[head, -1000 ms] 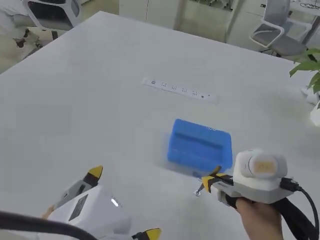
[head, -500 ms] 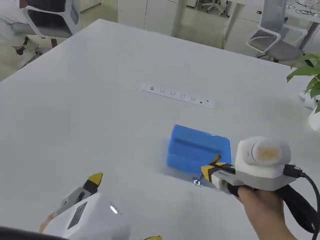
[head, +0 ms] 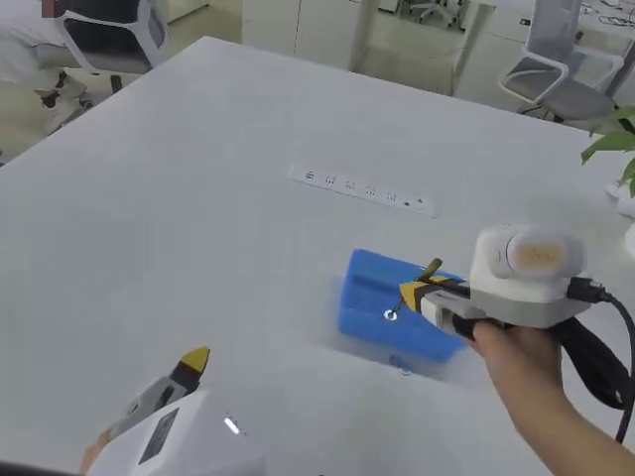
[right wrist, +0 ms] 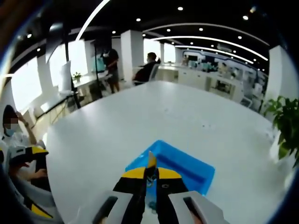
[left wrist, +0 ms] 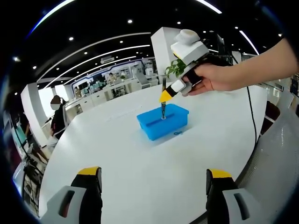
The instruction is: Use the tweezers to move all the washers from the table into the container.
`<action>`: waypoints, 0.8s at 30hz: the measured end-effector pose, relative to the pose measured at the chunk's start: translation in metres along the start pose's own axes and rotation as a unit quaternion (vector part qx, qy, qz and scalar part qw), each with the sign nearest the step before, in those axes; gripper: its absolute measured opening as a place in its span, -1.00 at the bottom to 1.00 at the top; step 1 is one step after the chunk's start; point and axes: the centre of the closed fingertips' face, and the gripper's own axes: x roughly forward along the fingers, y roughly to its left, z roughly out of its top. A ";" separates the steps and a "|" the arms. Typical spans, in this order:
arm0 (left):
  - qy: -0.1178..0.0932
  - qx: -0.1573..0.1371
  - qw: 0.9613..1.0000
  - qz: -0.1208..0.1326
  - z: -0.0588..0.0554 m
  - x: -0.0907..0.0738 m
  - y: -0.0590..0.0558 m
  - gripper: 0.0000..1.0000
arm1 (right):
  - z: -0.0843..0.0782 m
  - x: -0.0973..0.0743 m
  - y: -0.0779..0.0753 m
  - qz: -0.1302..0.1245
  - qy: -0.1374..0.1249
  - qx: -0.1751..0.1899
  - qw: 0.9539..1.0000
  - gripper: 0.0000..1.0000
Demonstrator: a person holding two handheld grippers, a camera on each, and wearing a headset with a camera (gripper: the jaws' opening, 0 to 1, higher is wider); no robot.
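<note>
Hold: your right gripper (head: 420, 283) pinches the tweezers (left wrist: 162, 109), washer (head: 389, 315) at their tip above the blue container (head: 367, 283), mid-table | left gripper (left wrist: 153, 172) gapes, idle, near edge | Risk: jolt or early release bounces the washer off the rim.

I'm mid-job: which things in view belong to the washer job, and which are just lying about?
Job:
- right tongs, shut on the tweezers
- washer at the tweezer tips, over the blue container
- left tongs, open, holding nothing

Lying about:
- power strip
- plant
- office chair
</note>
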 end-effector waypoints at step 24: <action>0.009 0.004 1.000 -0.002 -0.005 0.002 -0.001 0.89 | -0.030 0.030 0.000 -0.001 0.047 0.000 0.999 -0.93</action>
